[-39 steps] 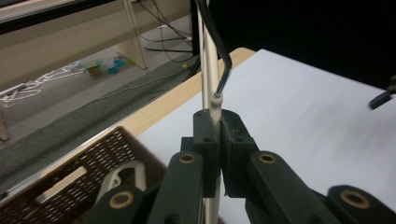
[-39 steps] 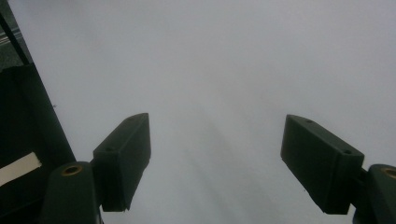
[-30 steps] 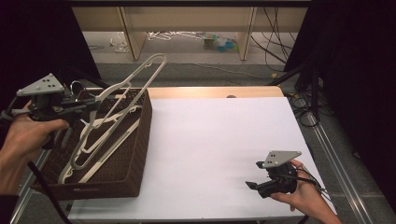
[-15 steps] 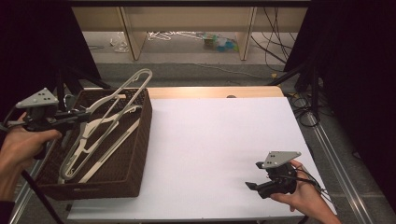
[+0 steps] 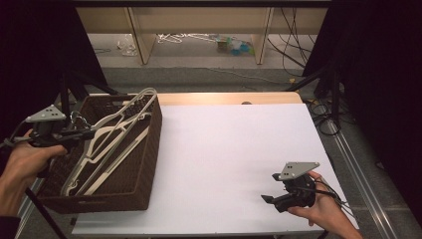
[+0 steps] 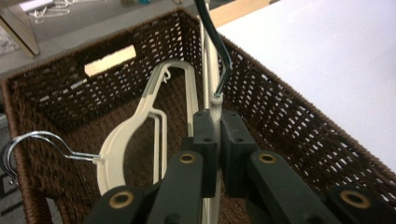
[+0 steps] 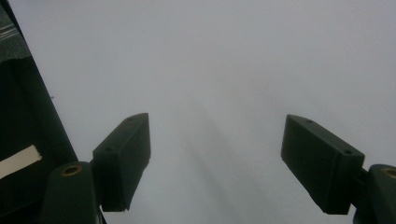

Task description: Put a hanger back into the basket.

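A dark wicker basket (image 5: pixel 144 164) stands on the left side of the white table (image 5: pixel 234 149) and holds several cream plastic hangers (image 5: pixel 107 149). My left gripper (image 5: pixel 89 133) hovers over the basket's left rim, shut on one cream hanger (image 6: pixel 208 65). In the left gripper view its jaws (image 6: pixel 218 126) pinch that hanger just below its dark metal hook. A second hanger (image 6: pixel 116 149) with a chrome hook lies in the basket (image 6: pixel 289 126) beside it. My right gripper (image 5: pixel 268 199) rests near the table's front right, open, with bare white table (image 7: pixel 217 70) between its jaws (image 7: pixel 217 158).
The table's far edge shows a wooden strip (image 5: pixel 229 98). Beyond it are shelf legs and clutter on the floor (image 5: pixel 229 45). Cables (image 5: pixel 323 119) trail off the right side. Black curtains close in on both sides.
My left gripper has sunk and drawn back to the left with the hanger, whose far end now lies low against the basket's far rim. The right gripper has kept still.
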`<state>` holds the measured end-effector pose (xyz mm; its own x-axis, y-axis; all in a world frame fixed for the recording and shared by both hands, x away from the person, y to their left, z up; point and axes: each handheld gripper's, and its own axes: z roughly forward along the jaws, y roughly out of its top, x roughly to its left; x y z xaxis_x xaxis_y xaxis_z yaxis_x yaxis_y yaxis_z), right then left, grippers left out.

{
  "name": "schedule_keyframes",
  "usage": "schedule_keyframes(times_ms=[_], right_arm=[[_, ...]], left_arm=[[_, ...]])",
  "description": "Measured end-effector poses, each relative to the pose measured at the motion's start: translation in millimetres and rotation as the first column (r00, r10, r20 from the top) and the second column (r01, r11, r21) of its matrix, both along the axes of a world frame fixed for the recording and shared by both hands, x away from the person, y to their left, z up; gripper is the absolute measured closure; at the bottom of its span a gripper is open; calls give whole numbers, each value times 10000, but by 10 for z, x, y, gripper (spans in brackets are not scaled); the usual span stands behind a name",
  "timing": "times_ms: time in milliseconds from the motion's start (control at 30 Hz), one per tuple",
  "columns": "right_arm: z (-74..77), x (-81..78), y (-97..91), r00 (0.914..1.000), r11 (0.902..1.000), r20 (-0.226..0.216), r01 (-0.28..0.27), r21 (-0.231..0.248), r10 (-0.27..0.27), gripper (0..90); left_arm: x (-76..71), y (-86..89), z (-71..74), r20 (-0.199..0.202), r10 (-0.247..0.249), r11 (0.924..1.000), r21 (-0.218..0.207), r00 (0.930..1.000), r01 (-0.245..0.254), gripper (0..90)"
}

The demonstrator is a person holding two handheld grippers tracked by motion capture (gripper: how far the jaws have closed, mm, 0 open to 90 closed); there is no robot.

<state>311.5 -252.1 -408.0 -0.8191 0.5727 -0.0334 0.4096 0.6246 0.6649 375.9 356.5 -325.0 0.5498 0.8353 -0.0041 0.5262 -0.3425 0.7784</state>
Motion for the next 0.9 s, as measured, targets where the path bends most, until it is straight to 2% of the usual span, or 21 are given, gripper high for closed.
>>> schedule_keyframes(times_ms=[167, 267, 433, 533, 567, 600, 700, 800, 867, 900], right_arm=[[0, -1, -3, 10000, 10000, -46, -2, 5, 2, 252], [-4, 5, -8, 10000, 10000, -9, -66, 5, 66, 252], [-9, 8, -11, 10000, 10000, 27, -49, -13, 49, 252], [-5, 0, -10, 9999, 10000, -141, 54, 4, -54, 252], [-5, 0, -10, 9999, 10000, -138, 56, 5, -56, 253], [-6, 0, -12, 9999, 10000, -129, 41, -3, -41, 253], [6, -4, -18, 9996, 10000, -268, 3, -65, -5, 253], [4, -5, -23, 9998, 10000, -203, -42, -79, 41, 253], [6, -3, -27, 9999, 10000, -170, -30, -79, 29, 253], [-4, 1, -27, 10000, 10000, -6, 2, -27, -2, 253]], left_arm=[[67, 23, -95, -307, 184, 9998, 37, 9994, -183, 857], [104, 41, -151, -399, 413, 9990, -129, 9983, -419, 857], [147, 24, -200, -604, 308, 9994, -147, 9977, -318, 857], [171, 3, -224, -685, 303, 9992, -235, 9972, -320, 856], [180, 0, -229, -703, 307, 9993, -170, 9971, -319, 856], [200, 26, -228, -938, 1, 9997, 250, 9956, 23, 856], [236, 2, -273, -1038, -1, 9996, 292, 9946, 31, 854], [274, -31, -330, -1092, 55, 9997, 253, 9940, -27, 853], [302, -37, -365, -1156, 163, 9991, 412, 9932, -116, 852], [315, -36, -383, -1180, 223, 9987, 472, 9928, -168, 852]])
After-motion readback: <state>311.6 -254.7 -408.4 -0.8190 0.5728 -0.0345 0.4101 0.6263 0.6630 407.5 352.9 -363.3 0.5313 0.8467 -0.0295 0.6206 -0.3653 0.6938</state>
